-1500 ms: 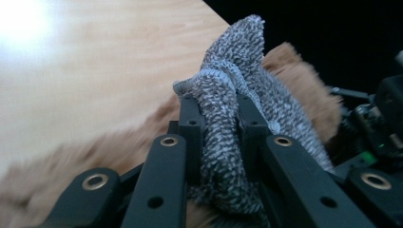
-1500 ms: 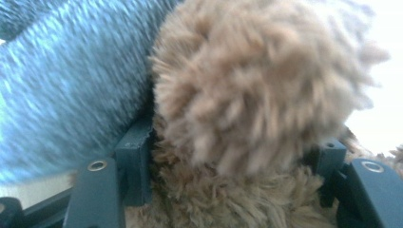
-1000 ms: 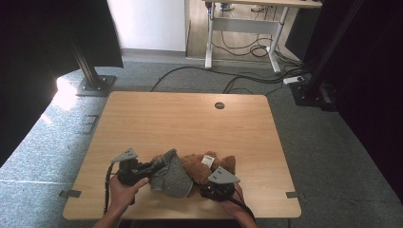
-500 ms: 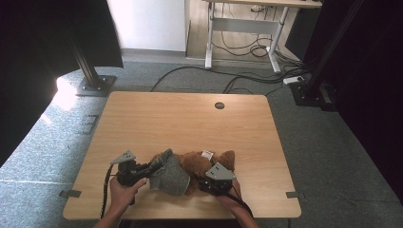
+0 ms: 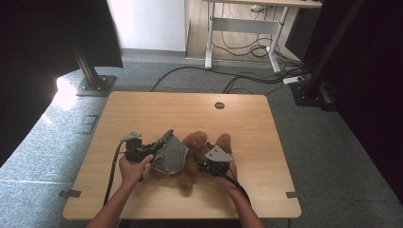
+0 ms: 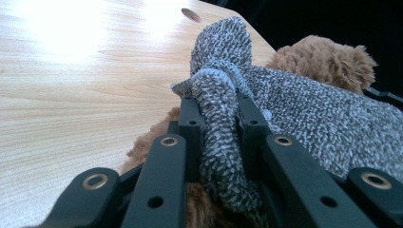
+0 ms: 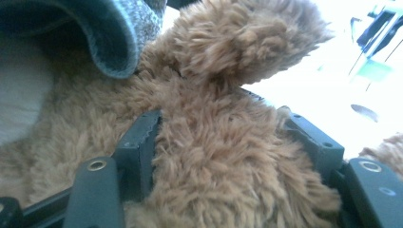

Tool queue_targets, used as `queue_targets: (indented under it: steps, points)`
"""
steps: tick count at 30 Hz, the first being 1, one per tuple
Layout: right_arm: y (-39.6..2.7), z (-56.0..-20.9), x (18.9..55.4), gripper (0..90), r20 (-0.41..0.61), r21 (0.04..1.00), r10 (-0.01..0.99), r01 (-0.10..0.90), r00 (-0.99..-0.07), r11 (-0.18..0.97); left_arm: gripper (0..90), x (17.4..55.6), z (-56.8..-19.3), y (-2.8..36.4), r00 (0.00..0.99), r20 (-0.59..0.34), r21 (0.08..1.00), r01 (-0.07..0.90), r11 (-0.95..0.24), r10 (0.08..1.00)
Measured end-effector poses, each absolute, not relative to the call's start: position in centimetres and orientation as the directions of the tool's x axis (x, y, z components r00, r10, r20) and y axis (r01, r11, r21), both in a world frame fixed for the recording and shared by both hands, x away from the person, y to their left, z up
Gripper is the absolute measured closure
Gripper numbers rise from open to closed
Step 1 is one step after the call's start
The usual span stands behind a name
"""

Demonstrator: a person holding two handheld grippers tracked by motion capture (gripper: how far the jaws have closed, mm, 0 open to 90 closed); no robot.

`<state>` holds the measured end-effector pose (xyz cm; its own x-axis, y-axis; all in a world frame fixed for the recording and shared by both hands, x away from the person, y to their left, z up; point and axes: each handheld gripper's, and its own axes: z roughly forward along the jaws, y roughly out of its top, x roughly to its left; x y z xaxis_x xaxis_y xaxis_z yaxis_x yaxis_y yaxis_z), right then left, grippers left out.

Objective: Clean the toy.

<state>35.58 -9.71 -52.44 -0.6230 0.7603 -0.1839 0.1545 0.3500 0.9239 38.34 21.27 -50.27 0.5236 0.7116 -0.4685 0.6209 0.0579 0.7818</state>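
High view: the teddy bear (image 5: 199, 154) lies near the table's (image 5: 142, 114) front edge. My left gripper (image 6: 219, 118) pinches its grey sweater (image 5: 172, 156), my right gripper (image 7: 228, 142) clamps the body — pull unevenly and the knit could slip free.

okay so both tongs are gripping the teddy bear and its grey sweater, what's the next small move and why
Probably draw the left tongs, pinching the grey sweater hem, further along the teddy bear, while the right tongs keep its plush body clamped. The sweater covers only part of the bear and looks bunched.
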Motion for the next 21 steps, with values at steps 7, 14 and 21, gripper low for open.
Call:
queue_targets:
  steps: [7, 14, 21]
  points:
    - [-10.6, -52.3, 34.2, 36.0, -0.079, 0.941, 0.753, 0.201, -0.653, 0.273, 76.2, 36.6, -49.7, 21.6, 0.566, -0.451, 0.796, 0.605, 0.023, 0.69]
    - [-10.8, -52.6, 33.1, 36.0, -0.085, 0.946, 0.751, 0.183, -0.655, 0.266, 76.2, 35.7, -49.2, 21.4, 0.586, -0.415, 0.807, 0.59, -0.015, 0.696]
    - [-10.7, -52.9, 32.7, 37.6, -0.099, 0.949, 0.75, 0.164, -0.654, 0.269, 76.1, 35.6, -46.9, 21.1, 0.607, -0.445, 0.808, 0.589, 0.005, 0.658]
